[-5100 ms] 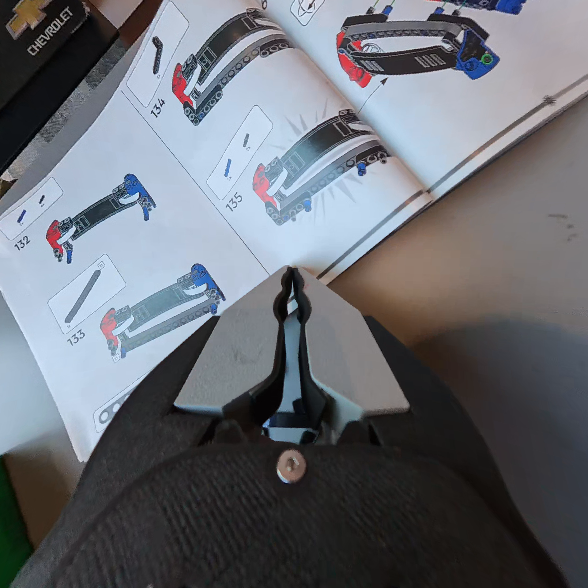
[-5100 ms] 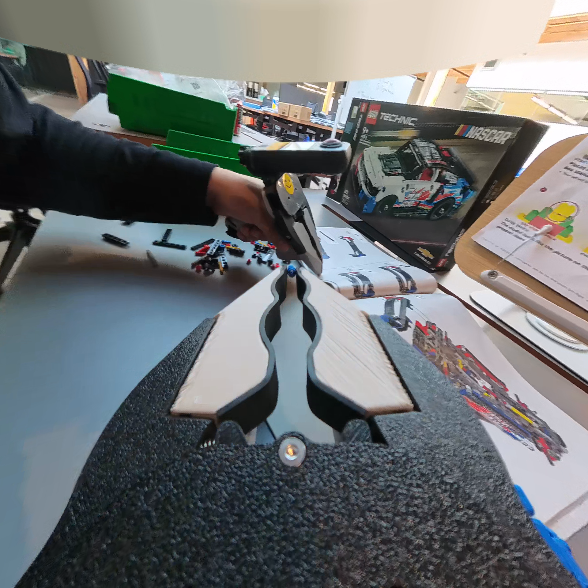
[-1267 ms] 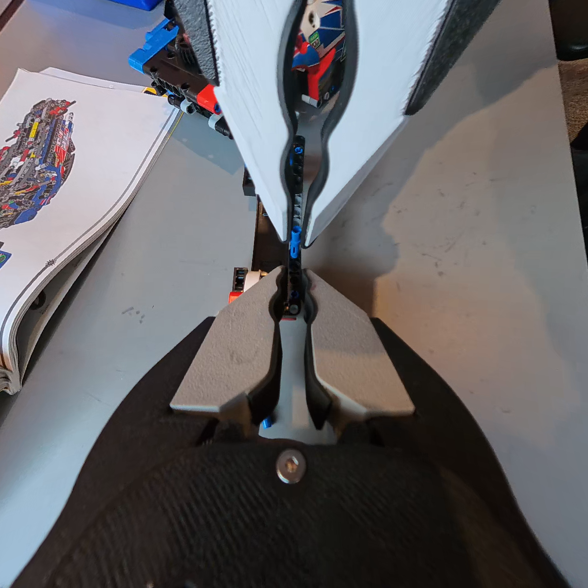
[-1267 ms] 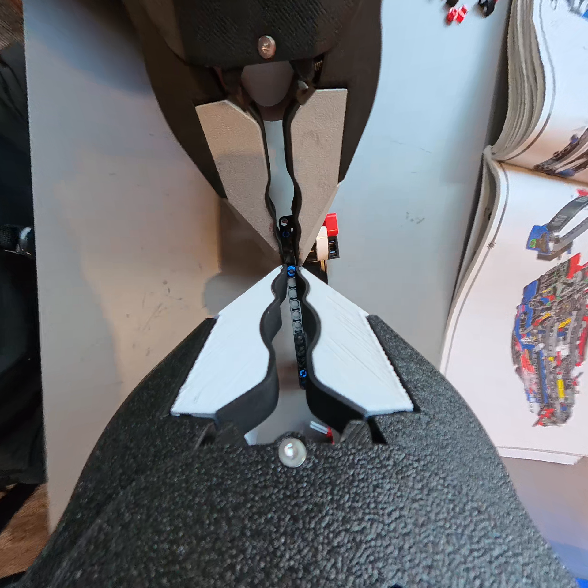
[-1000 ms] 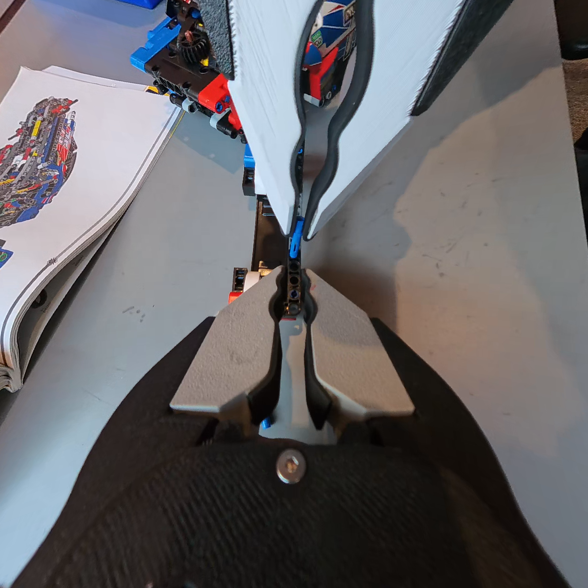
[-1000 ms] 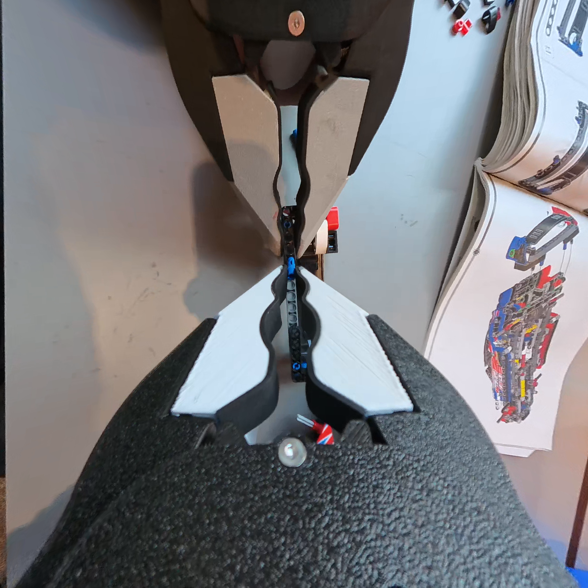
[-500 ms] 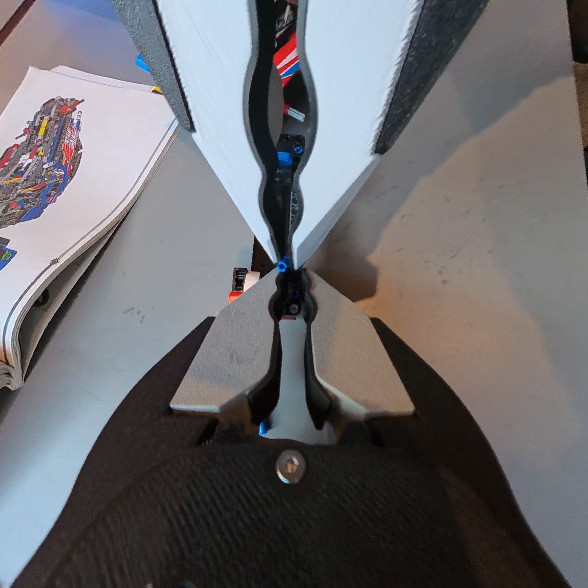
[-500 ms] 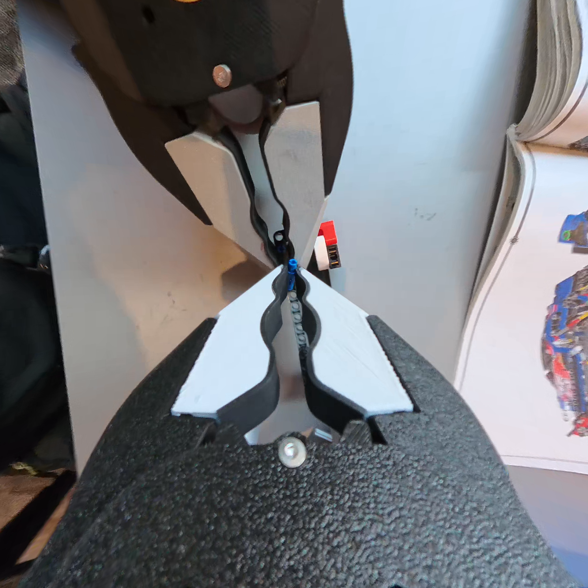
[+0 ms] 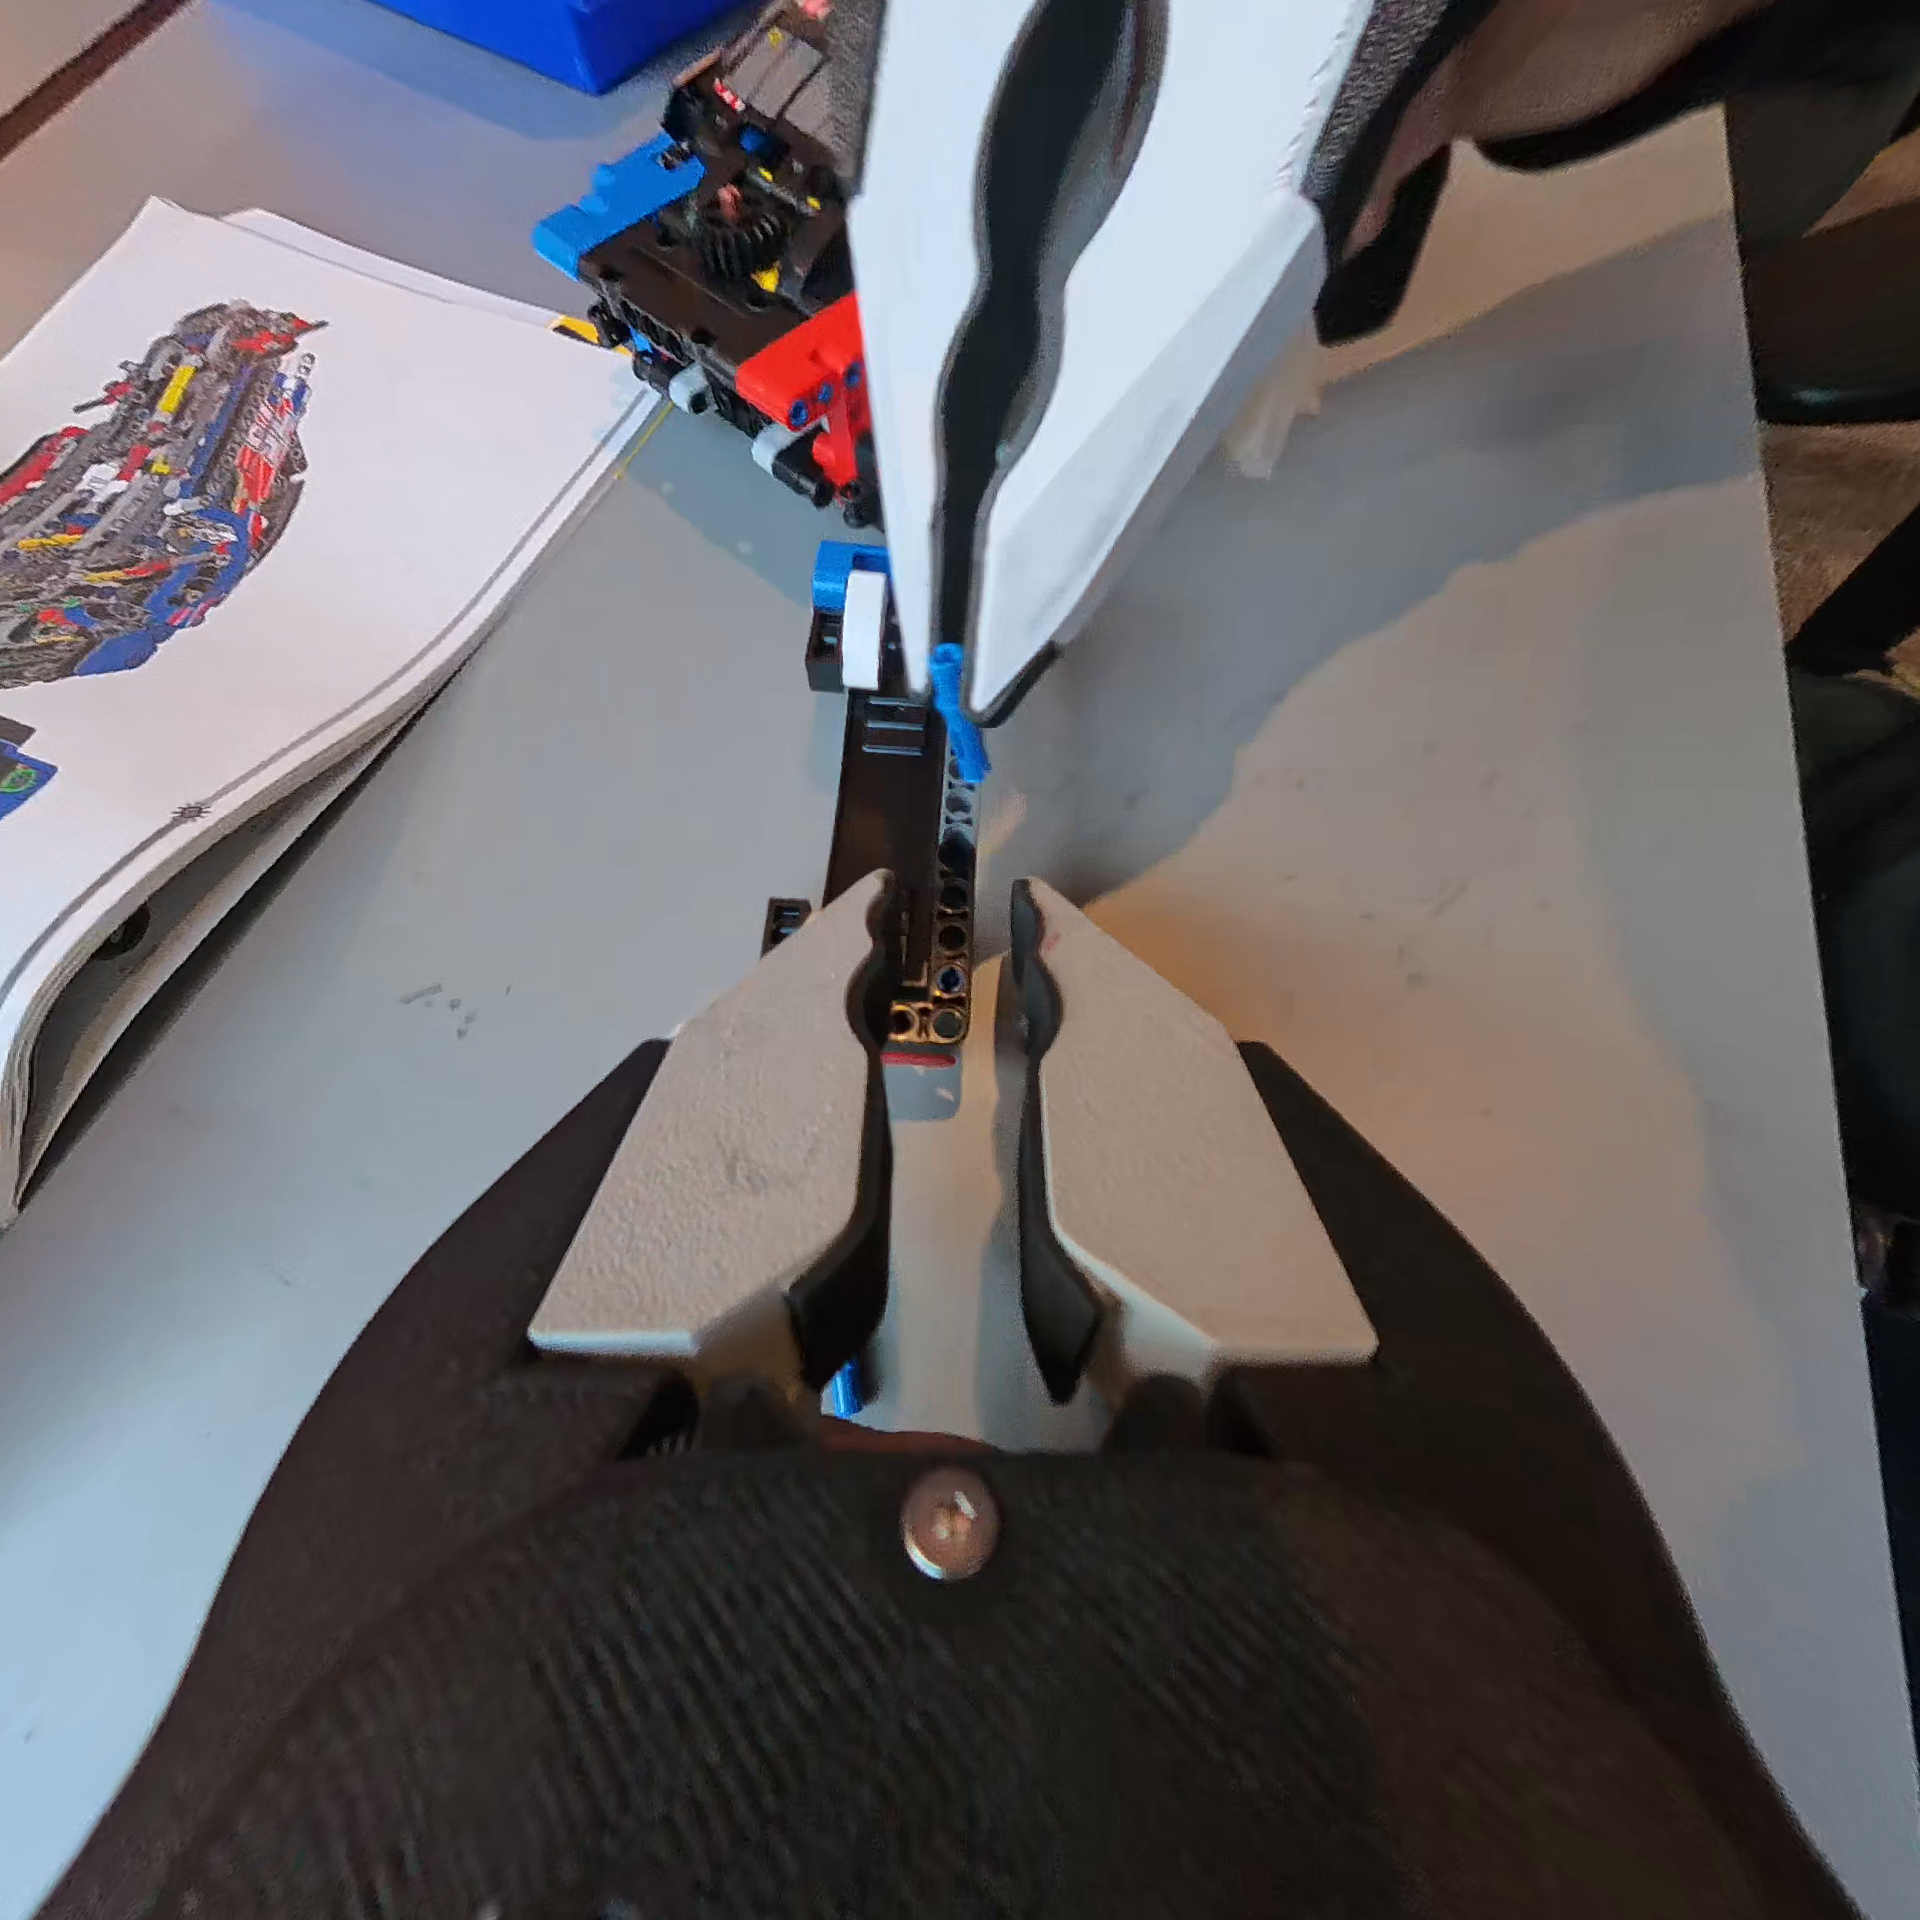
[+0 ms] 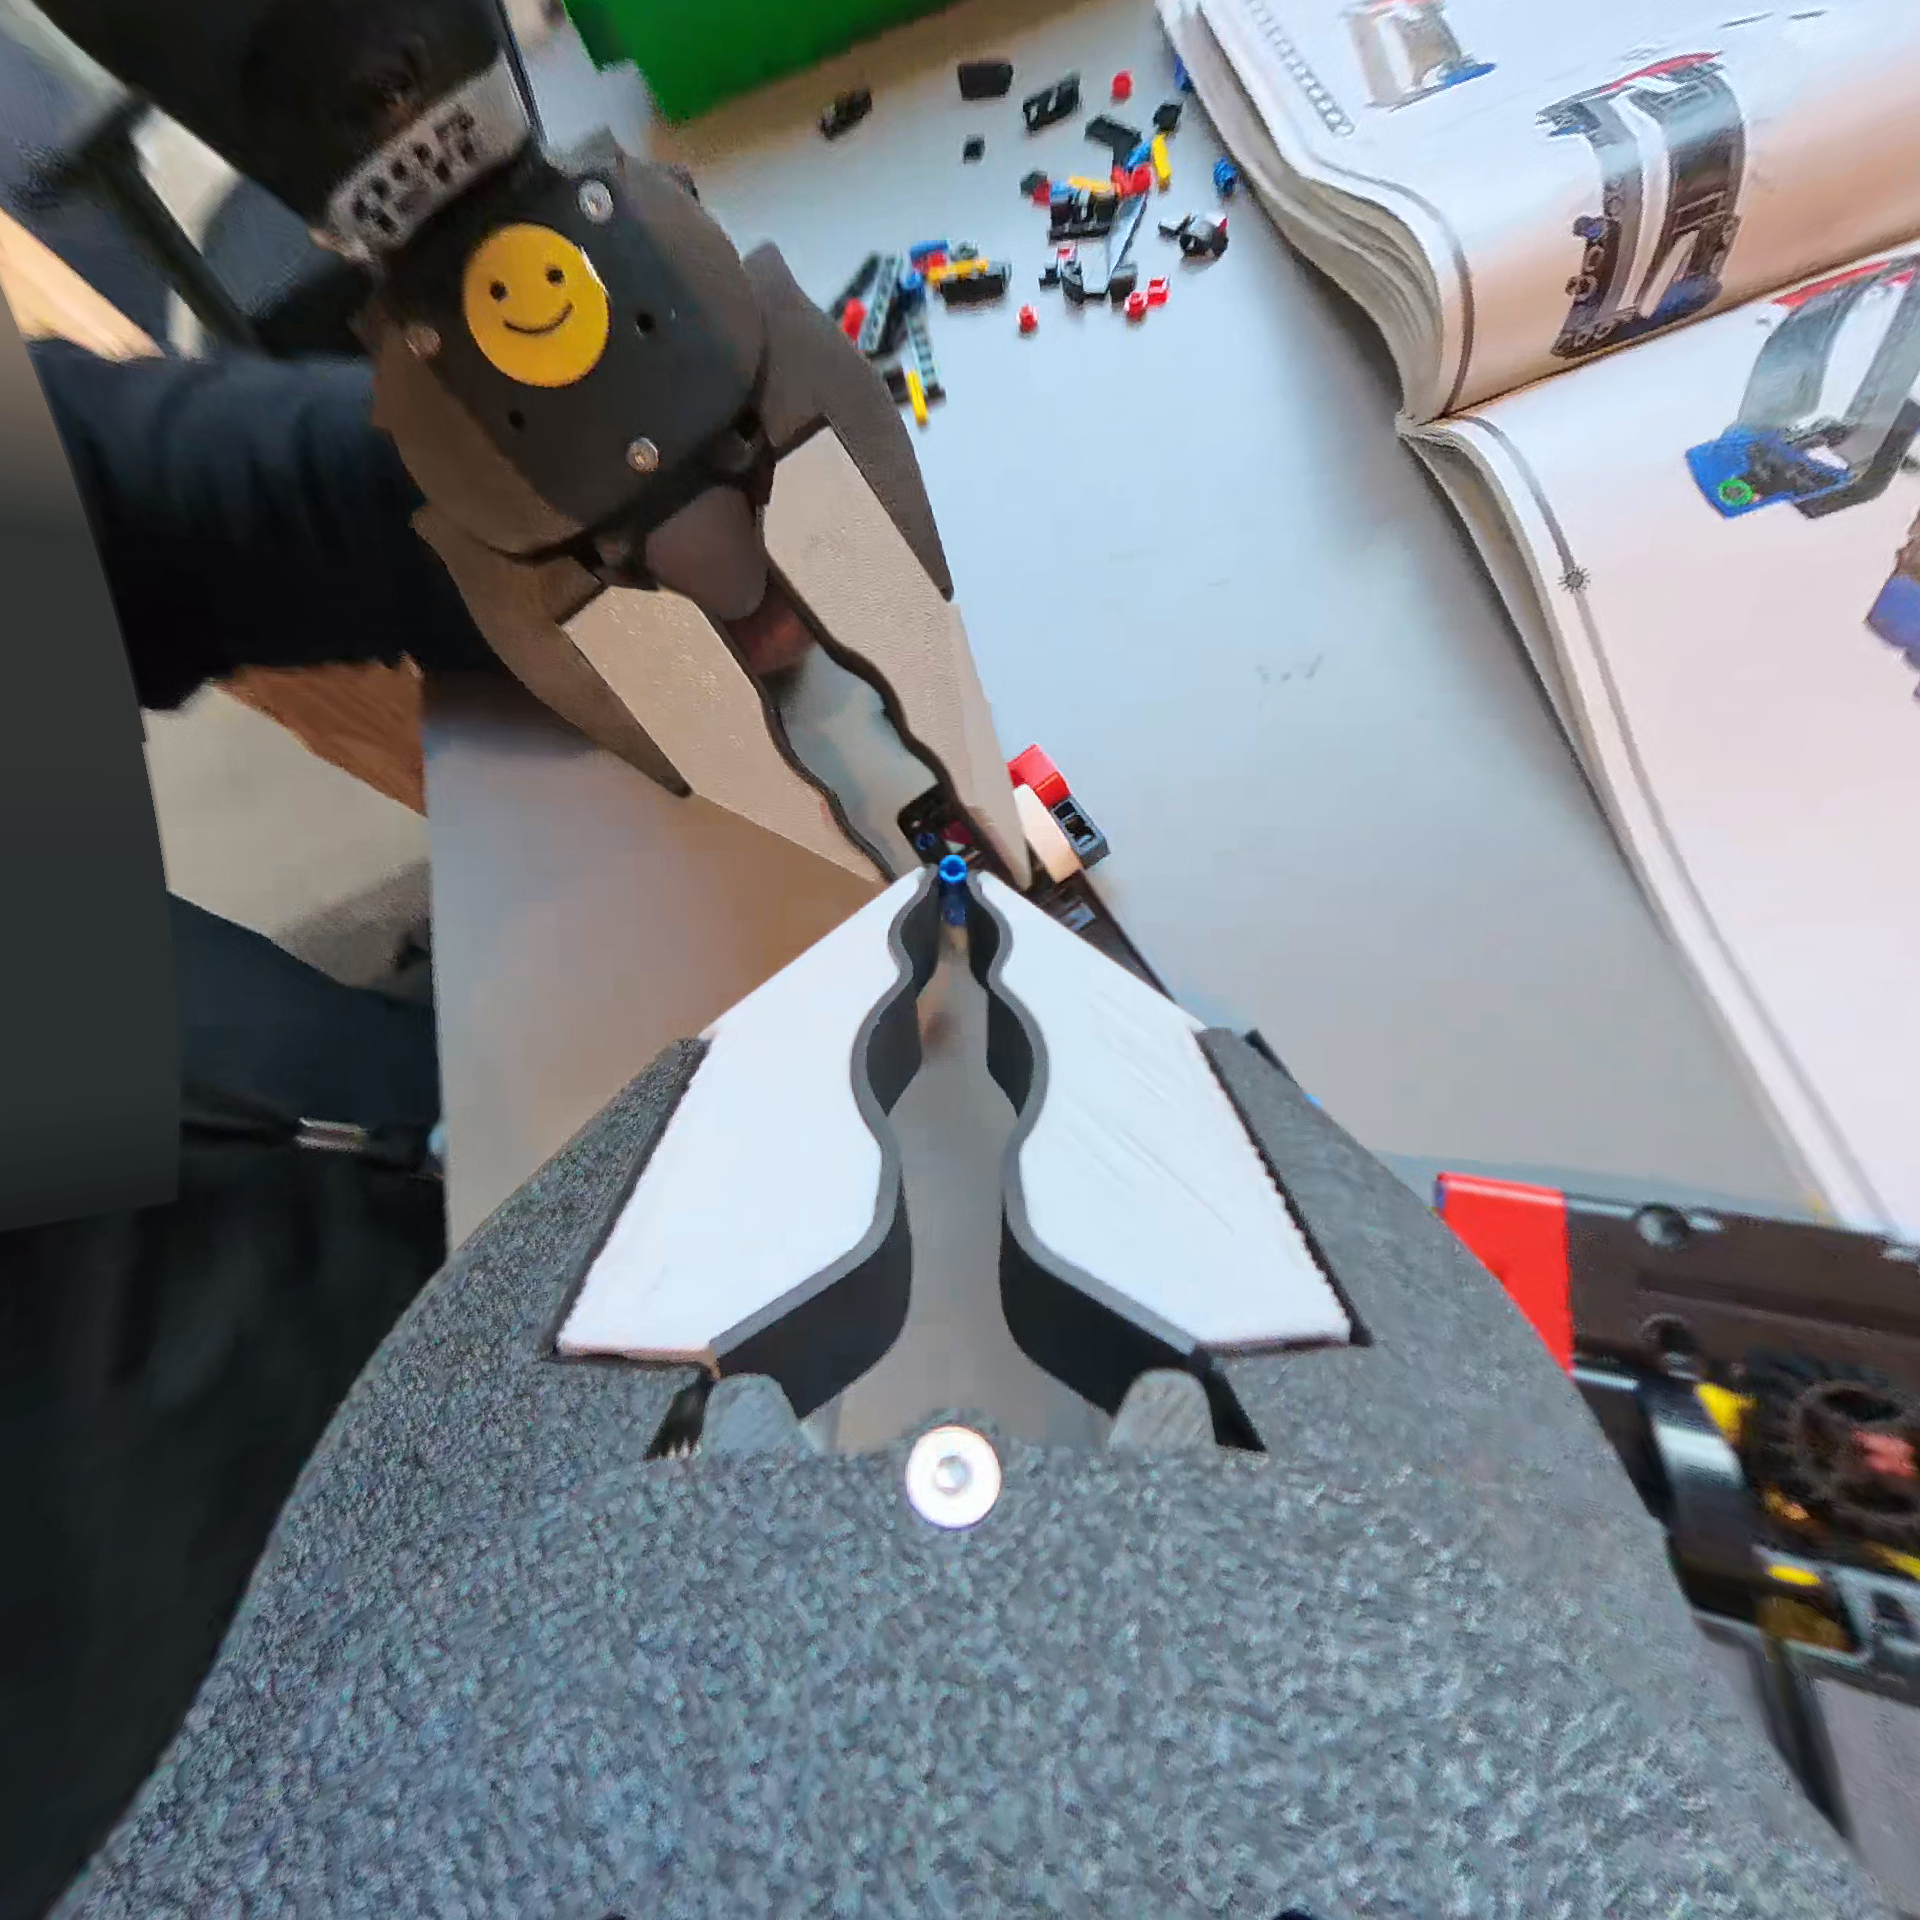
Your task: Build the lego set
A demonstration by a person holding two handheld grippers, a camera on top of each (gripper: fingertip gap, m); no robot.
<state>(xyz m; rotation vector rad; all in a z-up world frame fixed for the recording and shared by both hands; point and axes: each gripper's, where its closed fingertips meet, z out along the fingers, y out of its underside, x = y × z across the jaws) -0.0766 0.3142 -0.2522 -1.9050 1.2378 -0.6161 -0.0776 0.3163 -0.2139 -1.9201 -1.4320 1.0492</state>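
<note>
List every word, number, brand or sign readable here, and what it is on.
Yellow smiley-face sticker on the back of the left tool: a sign, no words.
Strap above it: white marks, too blurred to read.
Instruction book: pictures of parts; any print too small to read.
No other text is legible.

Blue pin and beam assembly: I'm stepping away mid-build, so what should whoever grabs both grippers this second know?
Left gripper: fingers open, straddling the near end of the black beam assembly, not clamping it.
Right gripper: shut on the blue pin, held tilted at the far end of the assembly's grey beam.
The assembly lies on the table; the car chassis and the instruction booklet sit beyond it, and the loose parts are farther off.
Done: pin picked and brought to the beam.
Left: steady the assembly, then press the pin into its hole; I cannot tell that it is seated.
</note>
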